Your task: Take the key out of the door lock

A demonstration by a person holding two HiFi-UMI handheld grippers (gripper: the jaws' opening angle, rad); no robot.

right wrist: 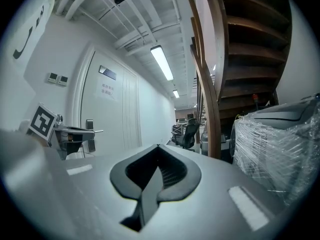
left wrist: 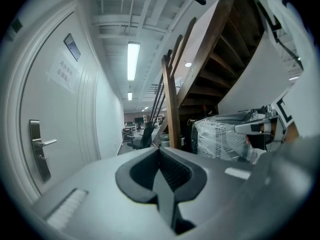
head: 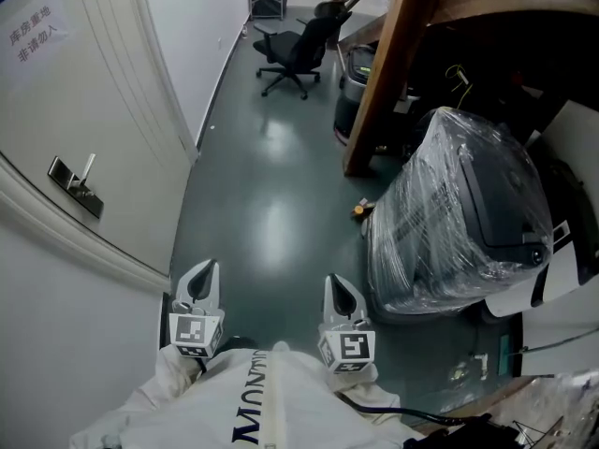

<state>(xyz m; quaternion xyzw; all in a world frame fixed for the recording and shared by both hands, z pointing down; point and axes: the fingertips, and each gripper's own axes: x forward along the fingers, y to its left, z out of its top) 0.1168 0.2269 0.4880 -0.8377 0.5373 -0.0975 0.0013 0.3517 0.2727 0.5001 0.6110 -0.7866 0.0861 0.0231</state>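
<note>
The white door (head: 84, 92) stands at the left, with its metal lock plate and lever handle (head: 75, 183) well ahead of both grippers. I cannot make out the key at this distance. My left gripper (head: 207, 269) and right gripper (head: 335, 282) are held low and side by side over the dark floor, both shut with nothing between the jaws. In the left gripper view the lock plate (left wrist: 39, 150) is far left of the closed left gripper (left wrist: 160, 152). The right gripper view shows the handle (right wrist: 90, 132) beyond the closed right gripper (right wrist: 158, 147).
A bulky object wrapped in clear plastic (head: 459, 213) stands right of the grippers. A slanted wooden stair post (head: 384, 82) rises behind it. A black office chair (head: 295, 52) is far down the corridor. A paper notice (head: 33, 28) hangs on the door.
</note>
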